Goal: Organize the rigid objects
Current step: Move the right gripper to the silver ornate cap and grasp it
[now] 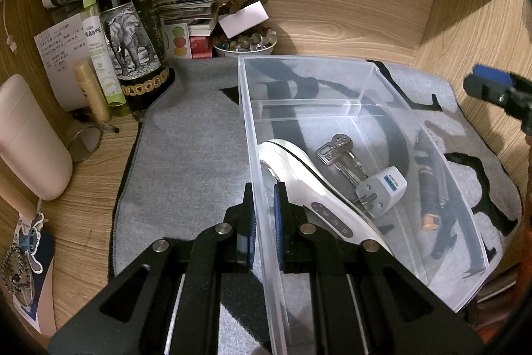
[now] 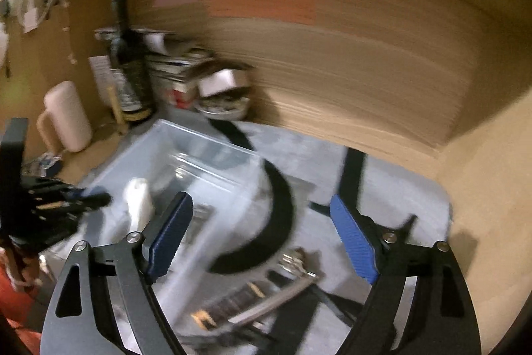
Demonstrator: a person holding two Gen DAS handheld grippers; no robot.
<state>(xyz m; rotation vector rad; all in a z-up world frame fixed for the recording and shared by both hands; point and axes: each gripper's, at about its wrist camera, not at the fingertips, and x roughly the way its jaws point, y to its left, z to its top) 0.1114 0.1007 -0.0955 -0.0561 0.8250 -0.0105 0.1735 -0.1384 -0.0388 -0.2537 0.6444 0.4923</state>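
Two grippers: my left gripper (image 1: 265, 198) pinches the bin (image 1: 399, 108) wall at 6 o'clock. Shaver (image 1: 299, 178), keys (image 1: 339, 152), plug (image 1: 382, 188) lie inside. My right gripper (image 2: 262, 235), 3 o'clock, spread, empty.

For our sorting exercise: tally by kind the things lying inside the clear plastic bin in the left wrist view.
White handheld appliance with buttons: 1
Bunch of silver metal keys: 1
White wall plug adapter: 1
Dark slender rod with orange tip: 1
Total: 4
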